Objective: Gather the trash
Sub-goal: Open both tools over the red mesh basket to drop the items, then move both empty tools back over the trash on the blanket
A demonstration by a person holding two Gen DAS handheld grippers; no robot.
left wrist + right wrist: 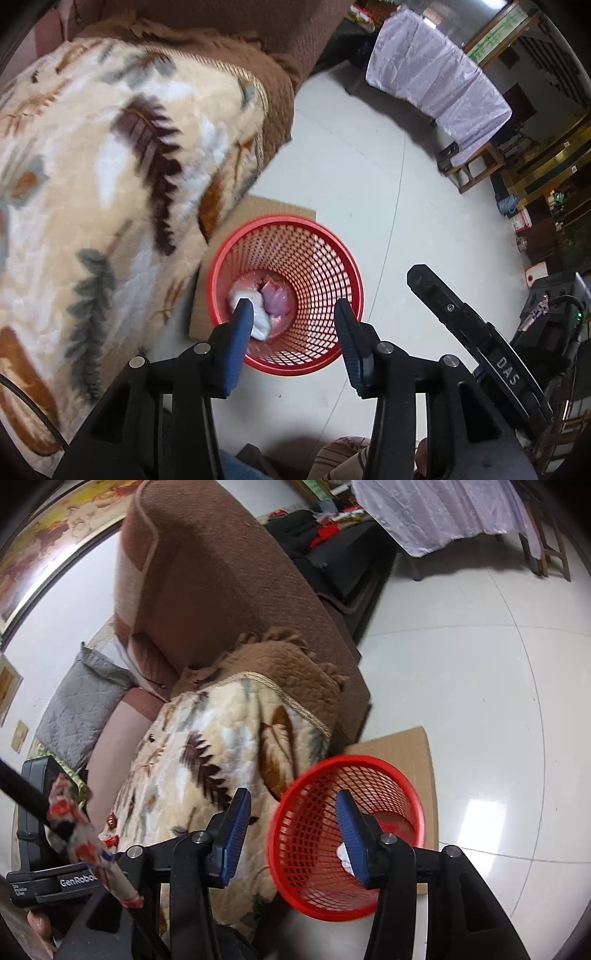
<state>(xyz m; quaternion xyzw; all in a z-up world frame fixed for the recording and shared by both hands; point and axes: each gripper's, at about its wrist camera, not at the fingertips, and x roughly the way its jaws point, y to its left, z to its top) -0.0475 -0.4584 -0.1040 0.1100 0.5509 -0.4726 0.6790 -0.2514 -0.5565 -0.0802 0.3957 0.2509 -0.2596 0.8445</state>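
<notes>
The red mesh bin [286,295] stands on a sheet of cardboard [275,206] on the floor, just beside the sofa's leaf-patterned blanket [110,184], and already holds crumpled white and pinkish trash [264,304] at its bottom, so part of the collecting looks done. The left hand-held gripper [291,314] hangs over the bin with its blue pads spread apart and nothing between them. The right hand-held gripper [291,808] is likewise spread wide and empty, aimed between blanket and bin. Still to gather, by my reading: a red-and-white wrapper [86,834] in the right view, seemingly caught on the other gripper's finger, and small reddish bits [110,821] on the blanket.
</notes>
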